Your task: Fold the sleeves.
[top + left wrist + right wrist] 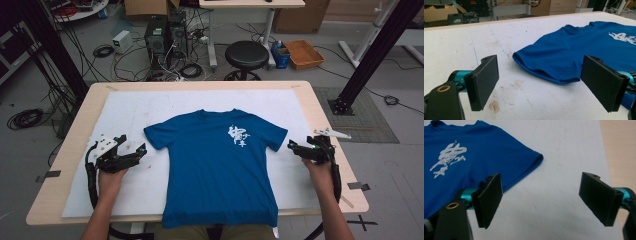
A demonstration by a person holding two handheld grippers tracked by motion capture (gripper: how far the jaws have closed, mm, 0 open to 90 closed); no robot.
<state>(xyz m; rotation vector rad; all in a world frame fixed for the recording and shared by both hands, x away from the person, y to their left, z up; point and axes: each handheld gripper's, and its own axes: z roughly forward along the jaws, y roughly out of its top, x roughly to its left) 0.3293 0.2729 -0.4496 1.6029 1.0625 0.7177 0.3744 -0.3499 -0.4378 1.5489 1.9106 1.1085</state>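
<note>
A blue T-shirt (pixel 215 160) with a white print on its chest lies flat and face up on the white sheet (pixel 125 112), hem toward the person. My left gripper (pixel 134 151) rests on the sheet just left of the shirt's left sleeve (pixel 544 65), jaws wide open and empty. My right gripper (pixel 296 147) sits just right of the other sleeve (pixel 524 162), also open with nothing held. In the left gripper view my left gripper (pixel 541 85) frames the sleeve's hem. In the right gripper view my right gripper (pixel 544 202) stands over bare sheet beside the sleeve.
The wooden table (pixel 325 130) shows a bare border around the sheet. Beyond the far edge stand a black stool (pixel 246 55), computer towers (pixel 157 37) with cables on the floor, and a cardboard tray (pixel 303 53). Black frame posts (pixel 372 55) rise at both sides.
</note>
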